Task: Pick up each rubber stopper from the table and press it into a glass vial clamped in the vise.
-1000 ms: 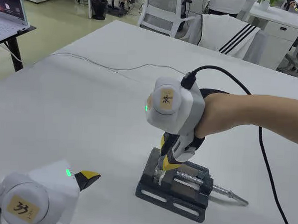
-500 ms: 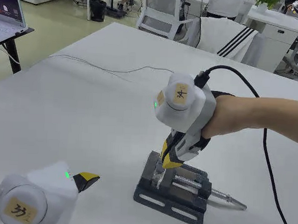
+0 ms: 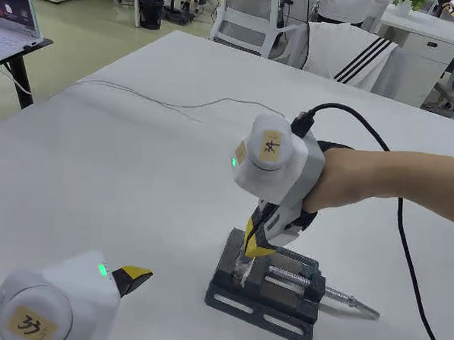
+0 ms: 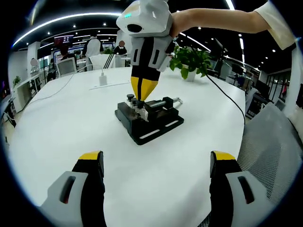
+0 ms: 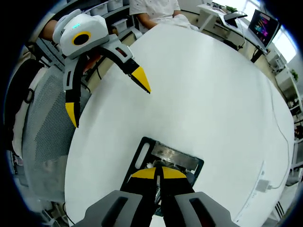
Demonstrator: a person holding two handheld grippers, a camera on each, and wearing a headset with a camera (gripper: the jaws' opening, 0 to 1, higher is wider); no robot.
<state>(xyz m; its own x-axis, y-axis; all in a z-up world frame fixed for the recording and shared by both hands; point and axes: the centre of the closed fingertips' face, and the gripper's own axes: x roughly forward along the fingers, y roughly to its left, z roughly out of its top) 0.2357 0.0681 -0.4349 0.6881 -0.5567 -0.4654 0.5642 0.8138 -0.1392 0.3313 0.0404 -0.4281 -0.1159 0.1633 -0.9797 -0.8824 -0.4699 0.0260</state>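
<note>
A black vise [image 3: 260,297] sits on the white table and clamps small glass vials [image 3: 241,270]. In the left gripper view the vials [image 4: 134,101] carry dark stoppers. My right gripper [image 3: 248,253] points steeply down with its yellow tips together right on top of the vials. In its own view the right gripper [image 5: 158,173] is shut over the vise [image 5: 142,158], and I cannot see a stopper between the tips. My left gripper [image 3: 132,275] hovers low at the near left, apart from the vise. It is open [image 4: 156,158] with nothing between its jaws, as the right gripper view also shows [image 5: 110,104].
The vise's screw handle [image 3: 349,300] sticks out to the right. A thin cable [image 3: 162,102] lies across the far table. A thick black cable [image 3: 406,248] trails from the right gripper. Chairs [image 3: 246,22] stand beyond the far edge, and a laptop [image 3: 7,14] at far left.
The right gripper's body has shifted and tilted slightly while its tips stay on the vials. The left gripper has hardly moved.
</note>
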